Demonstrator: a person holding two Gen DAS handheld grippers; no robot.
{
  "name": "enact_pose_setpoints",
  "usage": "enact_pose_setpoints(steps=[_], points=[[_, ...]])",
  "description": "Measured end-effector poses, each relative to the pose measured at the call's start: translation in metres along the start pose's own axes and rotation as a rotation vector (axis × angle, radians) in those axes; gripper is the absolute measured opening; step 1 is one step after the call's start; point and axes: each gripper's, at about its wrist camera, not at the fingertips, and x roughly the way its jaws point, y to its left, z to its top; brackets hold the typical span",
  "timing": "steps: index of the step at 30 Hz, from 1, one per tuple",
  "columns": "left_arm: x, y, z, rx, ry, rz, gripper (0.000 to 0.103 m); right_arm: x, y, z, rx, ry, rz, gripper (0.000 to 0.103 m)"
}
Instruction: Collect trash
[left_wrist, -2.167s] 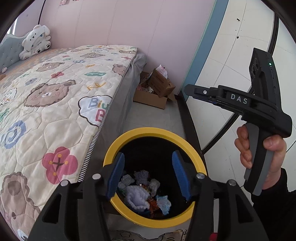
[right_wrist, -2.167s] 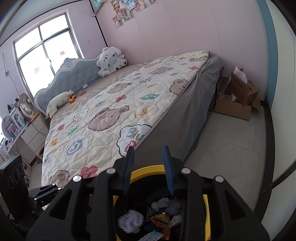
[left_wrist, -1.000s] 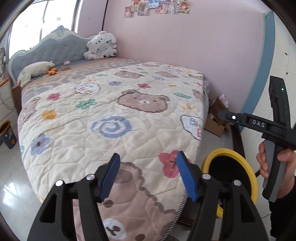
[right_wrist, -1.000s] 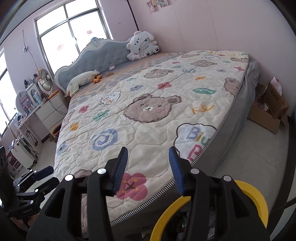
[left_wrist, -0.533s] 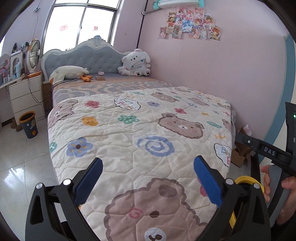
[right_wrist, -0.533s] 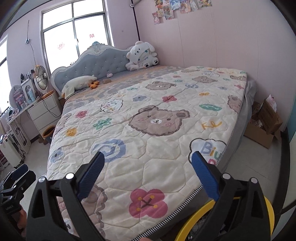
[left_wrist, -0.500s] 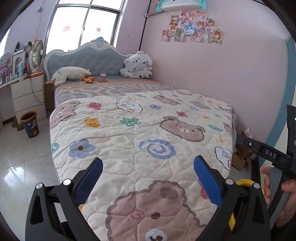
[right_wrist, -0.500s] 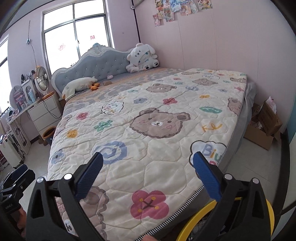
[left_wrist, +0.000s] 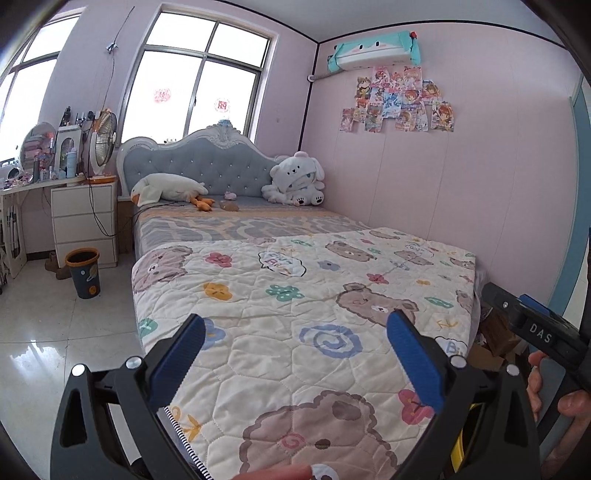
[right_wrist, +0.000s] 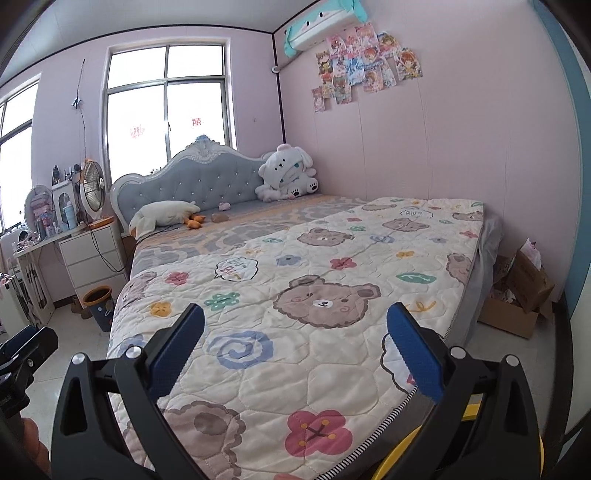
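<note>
both grippers are pointing out over the bed (left_wrist: 295, 295), and both are standing with jaws spread wide and nothing between the blue pads. the left gripper (left_wrist: 295, 365) is hovering above the foot of the bed, over the quilt (left_wrist: 280, 354) with its bears and flowers. the right gripper (right_wrist: 295, 362) is hanging over the same end of the bed, nearer the corner. from the left camera the right gripper is also showing past the far edge of the bed, gripped in the person's right hand (left_wrist: 554, 391).

the yellow-rimmed trash bin (right_wrist: 406, 454) is sitting on the floor just off the foot corner of the bed, only an arc of its rim peeking out beneath the right gripper; its contents are hidden from here.

a cardboard box (right_wrist: 517, 299) is lying against the pink wall past the far side of the bed. a white plush (left_wrist: 295, 181) is leaning against the headboard (left_wrist: 199, 166), and a goose plush (left_wrist: 166, 188) is sprawling beside it. a small dark bin with an orange rim (left_wrist: 84, 271) is standing on the floor on the window side of the bed, next to a white drawer unit (left_wrist: 85, 221).
</note>
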Motion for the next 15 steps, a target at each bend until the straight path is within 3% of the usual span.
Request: enact_pose_setpoints(steps=[15], points=[[-0.03,-0.01,0.002,0.003,-0.059,0.007,0.095,-0.022,0.005,-0.016,-0.004,-0.019,-0.028,0.095]])
